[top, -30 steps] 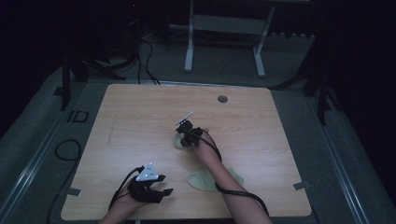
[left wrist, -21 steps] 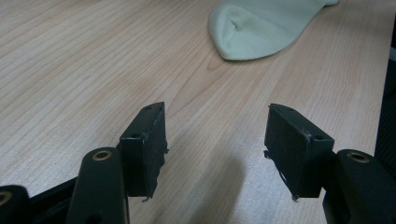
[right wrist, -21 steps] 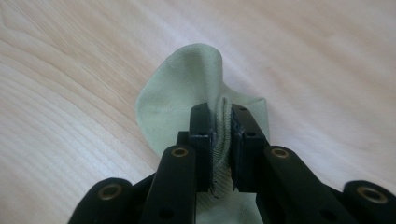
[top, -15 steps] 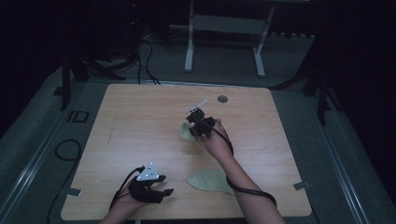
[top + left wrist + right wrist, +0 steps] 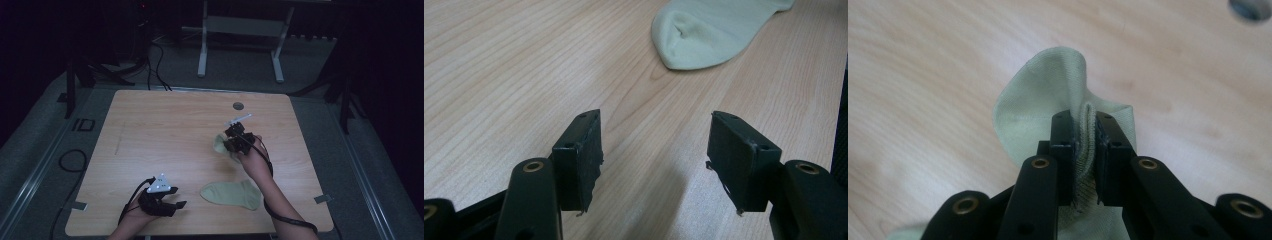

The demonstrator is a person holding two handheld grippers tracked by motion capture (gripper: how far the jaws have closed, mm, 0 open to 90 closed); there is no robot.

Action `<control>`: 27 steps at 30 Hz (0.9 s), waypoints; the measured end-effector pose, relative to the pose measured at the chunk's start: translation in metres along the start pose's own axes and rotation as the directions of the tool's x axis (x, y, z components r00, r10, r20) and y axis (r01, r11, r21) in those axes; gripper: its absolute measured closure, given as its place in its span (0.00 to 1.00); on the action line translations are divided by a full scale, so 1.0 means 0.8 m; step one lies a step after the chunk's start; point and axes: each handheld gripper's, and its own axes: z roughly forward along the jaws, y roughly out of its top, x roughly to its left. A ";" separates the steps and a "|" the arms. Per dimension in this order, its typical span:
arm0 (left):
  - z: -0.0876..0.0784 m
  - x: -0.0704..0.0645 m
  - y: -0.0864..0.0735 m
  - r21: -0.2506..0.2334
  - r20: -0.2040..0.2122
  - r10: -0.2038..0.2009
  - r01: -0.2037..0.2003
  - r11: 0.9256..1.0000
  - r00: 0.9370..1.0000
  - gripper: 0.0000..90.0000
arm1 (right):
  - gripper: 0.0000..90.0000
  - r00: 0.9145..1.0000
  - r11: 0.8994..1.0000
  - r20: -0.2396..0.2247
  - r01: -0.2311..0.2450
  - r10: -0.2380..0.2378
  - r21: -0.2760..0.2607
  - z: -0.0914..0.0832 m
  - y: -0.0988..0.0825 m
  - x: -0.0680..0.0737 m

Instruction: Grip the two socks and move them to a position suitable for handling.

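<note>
Two pale green socks are on the wooden table (image 5: 165, 130). One sock (image 5: 233, 193) lies flat near the front edge, and its toe end (image 5: 704, 30) is ahead of my left gripper. My left gripper (image 5: 175, 206) (image 5: 656, 160) rests at the front left, open, with bare wood between its pads. My right gripper (image 5: 227, 140) (image 5: 1087, 130) is raised over the right middle of the table, shut on the ribbed cuff of the other sock (image 5: 220, 146) (image 5: 1048, 95), which hangs and folds below the jaws.
A small round grey insert (image 5: 238, 105) (image 5: 1251, 7) sits in the tabletop near the far edge. Beyond the table stand a white metal frame (image 5: 240, 30) and cables (image 5: 155, 55) on the floor. Tape marks (image 5: 322, 199) lie at the front corners.
My right gripper has lifted the second sock and carried it farther from the person and to the right. The left gripper and the flat sock have stayed in place.
</note>
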 end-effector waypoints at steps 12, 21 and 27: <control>0.005 0.004 0.004 0.005 -0.002 -0.006 0.006 1.000 1.000 0.43 | 0.89 0.998 0.996 -0.054 -0.014 0.019 0.089 0.055 -0.050 0.003; 0.013 0.014 0.016 -0.009 0.013 0.004 -0.004 1.000 1.000 0.43 | 0.65 0.993 0.993 -0.096 0.078 -0.069 0.089 0.072 -0.050 0.010; 0.024 0.021 0.036 -0.003 0.007 0.014 -0.013 1.000 1.000 0.43 | 0.54 0.983 0.987 -0.132 0.139 -0.127 0.083 0.078 -0.045 0.015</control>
